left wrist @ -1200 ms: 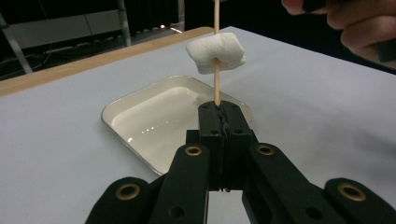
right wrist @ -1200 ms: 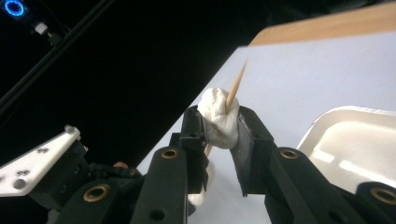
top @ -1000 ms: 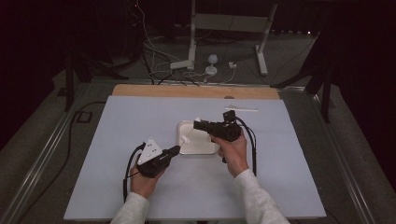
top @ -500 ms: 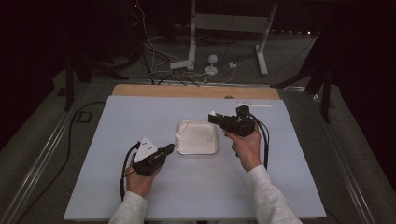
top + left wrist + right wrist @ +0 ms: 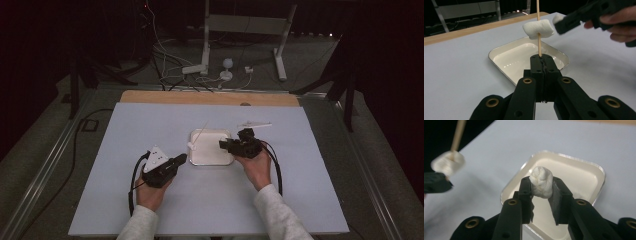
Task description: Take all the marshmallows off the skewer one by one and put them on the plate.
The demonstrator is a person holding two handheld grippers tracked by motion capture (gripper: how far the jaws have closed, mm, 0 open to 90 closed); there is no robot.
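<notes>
Seen from above over the shallow white square tray [image 5: 212, 159]; in the left gripper view, left gripper [image 5: 541, 58] clamped tight on thin wooden skewer [image 5: 538, 45] spearing one soft white marshmallow [image 5: 538, 29]; in the right gripper view, right gripper [image 5: 541, 185] lightly pinching a second squashy white marshmallow [image 5: 541, 182] by its sides, judged light, easily crushed.

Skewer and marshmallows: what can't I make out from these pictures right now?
- Skewer: its top is cut off by the upper edge of the left gripper view; thin and faint in the high view.
- Skewered marshmallow: blurred in the right gripper view.
- Second marshmallow: its sides are covered by the right gripper pads; in the left gripper view the jaws hide most of it.
- Tray: its near corner is hidden behind the left gripper.
</notes>
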